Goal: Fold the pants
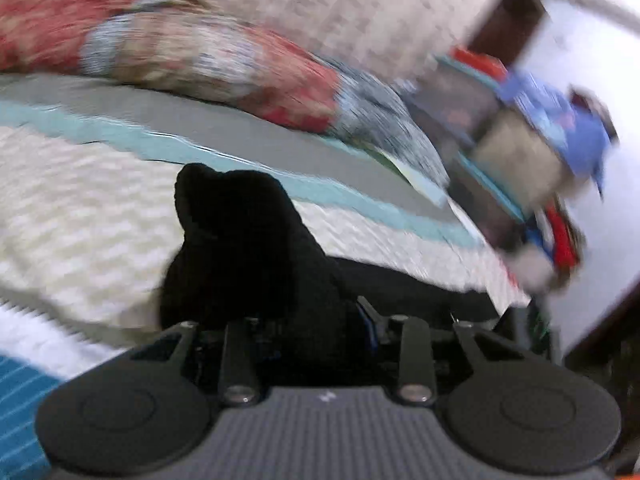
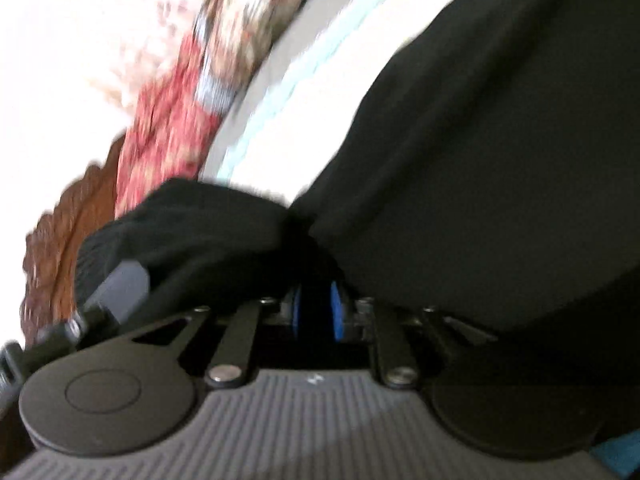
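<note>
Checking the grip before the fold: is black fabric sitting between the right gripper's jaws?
Yes, the black pants bunch between the right gripper's blue-padded jaws.

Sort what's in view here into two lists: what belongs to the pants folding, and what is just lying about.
Part of the job:
- black fabric pants, bunched in both grippers
- left gripper, shut on the pants
- right gripper, shut on the pants

Just lying about:
- red and blue floral pillow
- white textured bedspread with teal stripe
- blurred stack of colourful items beside the bed
</note>
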`<state>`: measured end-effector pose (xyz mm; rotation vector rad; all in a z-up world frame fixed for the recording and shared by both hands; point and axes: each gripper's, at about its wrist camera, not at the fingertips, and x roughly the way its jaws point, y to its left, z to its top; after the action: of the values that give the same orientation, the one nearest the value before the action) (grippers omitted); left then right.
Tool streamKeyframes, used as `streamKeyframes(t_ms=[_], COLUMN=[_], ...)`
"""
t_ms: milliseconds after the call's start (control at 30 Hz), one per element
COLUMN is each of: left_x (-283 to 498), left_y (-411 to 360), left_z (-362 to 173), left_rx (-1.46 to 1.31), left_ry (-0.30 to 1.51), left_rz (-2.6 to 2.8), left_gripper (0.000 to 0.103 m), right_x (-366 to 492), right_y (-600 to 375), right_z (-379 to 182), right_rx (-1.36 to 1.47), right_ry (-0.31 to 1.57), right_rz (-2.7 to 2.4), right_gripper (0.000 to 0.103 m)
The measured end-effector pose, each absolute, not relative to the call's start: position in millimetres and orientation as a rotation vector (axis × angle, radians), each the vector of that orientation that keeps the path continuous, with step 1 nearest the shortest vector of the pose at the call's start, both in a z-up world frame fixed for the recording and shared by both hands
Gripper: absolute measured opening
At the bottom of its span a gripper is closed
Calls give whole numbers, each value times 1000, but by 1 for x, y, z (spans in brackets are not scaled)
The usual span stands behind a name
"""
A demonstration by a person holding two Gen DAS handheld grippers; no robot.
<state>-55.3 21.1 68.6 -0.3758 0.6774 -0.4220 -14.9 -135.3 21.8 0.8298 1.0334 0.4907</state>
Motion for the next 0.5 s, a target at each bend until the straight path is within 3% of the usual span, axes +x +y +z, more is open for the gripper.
streamKeyframes(t_ms=[67, 167, 233, 267, 333, 400, 500], left_x=[-51, -48, -56, -64, -78, -83, -82], left_y=[-11, -48, -53, -52, -38, -20, 16], left_z=[63, 52, 53, 57, 67, 74, 76], left_rx=[-300, -210, -199, -189, -190, -220, -296], left_ry=[715, 813, 807, 790, 741, 722, 732], left_rz=[-458, -487, -515, -514, -518, -493, -401], left_gripper=[41, 56, 62, 70, 77, 77, 77], right_x=[-16, -22, -25, -26, -25, -24, -24], right_y=[-168, -209, -226, -231, -235, -232, -241], right_z=[25, 26, 25, 25, 23, 22, 21], right_rx=[872, 927, 958, 967, 977, 975, 969], right_ry=[975, 890, 859, 847, 834, 831, 830], right_rz=[415, 326, 302, 301, 324, 352, 398], right_gripper=[29, 48, 50, 53, 62, 75, 83])
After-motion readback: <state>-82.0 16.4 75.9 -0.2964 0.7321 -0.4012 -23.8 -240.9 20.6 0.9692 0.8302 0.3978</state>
